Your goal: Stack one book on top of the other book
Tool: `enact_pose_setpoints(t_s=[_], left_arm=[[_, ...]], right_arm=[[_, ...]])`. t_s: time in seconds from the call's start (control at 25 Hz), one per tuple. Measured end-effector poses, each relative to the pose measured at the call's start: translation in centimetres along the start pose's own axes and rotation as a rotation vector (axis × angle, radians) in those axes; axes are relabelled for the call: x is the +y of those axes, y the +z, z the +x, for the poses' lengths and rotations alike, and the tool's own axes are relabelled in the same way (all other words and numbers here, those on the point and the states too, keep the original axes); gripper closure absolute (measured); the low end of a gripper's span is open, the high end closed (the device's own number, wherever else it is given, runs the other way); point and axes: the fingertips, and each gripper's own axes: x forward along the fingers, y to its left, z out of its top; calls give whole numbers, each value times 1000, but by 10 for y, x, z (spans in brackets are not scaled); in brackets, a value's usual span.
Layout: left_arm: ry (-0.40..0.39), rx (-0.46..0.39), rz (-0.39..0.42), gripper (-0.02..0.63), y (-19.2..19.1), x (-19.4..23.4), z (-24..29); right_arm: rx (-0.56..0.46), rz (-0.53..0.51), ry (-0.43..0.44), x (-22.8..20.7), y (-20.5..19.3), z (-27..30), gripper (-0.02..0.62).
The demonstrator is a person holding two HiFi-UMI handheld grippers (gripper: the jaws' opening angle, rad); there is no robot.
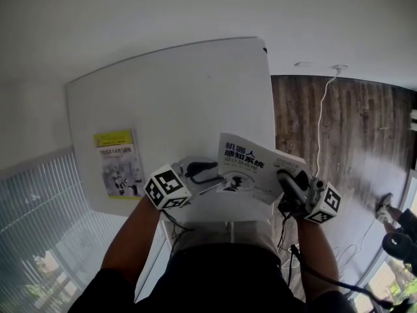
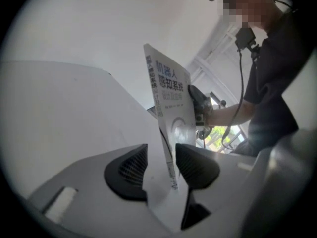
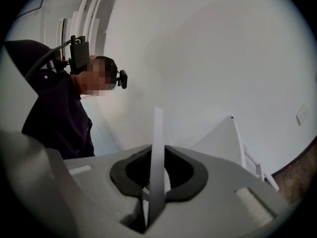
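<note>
The white table [image 1: 176,90] is looked down on steeply from head height, pretty far off. The camera on the left gripper [image 2: 162,155] is set low and tight behind the jaws, aimed across the tabletop at the person [image 2: 277,83]. The one on the right gripper [image 3: 157,157] is tipped slightly up at the wall [image 3: 208,58]. The white book [image 1: 251,168] is caught by all three.

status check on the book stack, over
left gripper open, edge of white book loose between its pads. right gripper shut on that book, raised over near-right corner of table. yellow book flat at table's left, nothing seen between.
</note>
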Motion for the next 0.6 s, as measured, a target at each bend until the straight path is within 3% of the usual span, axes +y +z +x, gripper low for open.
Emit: enact_pose_setpoints(t_s=[0.16, 0.24, 0.32, 0.6], left_arm=[[-53, -29, -38, 416, -3, -11, 19], [-75, -32, -52, 499, -2, -16, 27], [-98, -35, -76, 511, 0, -21, 29], [-177, -73, -153, 551, 0, -52, 2]], right_arm=[[16, 1, 11, 6, -4, 8, 546], [8, 11, -5, 4, -3, 8, 546], [2, 21, -19, 1, -1, 4, 546], [64, 25, 19, 11, 0, 12, 546]])
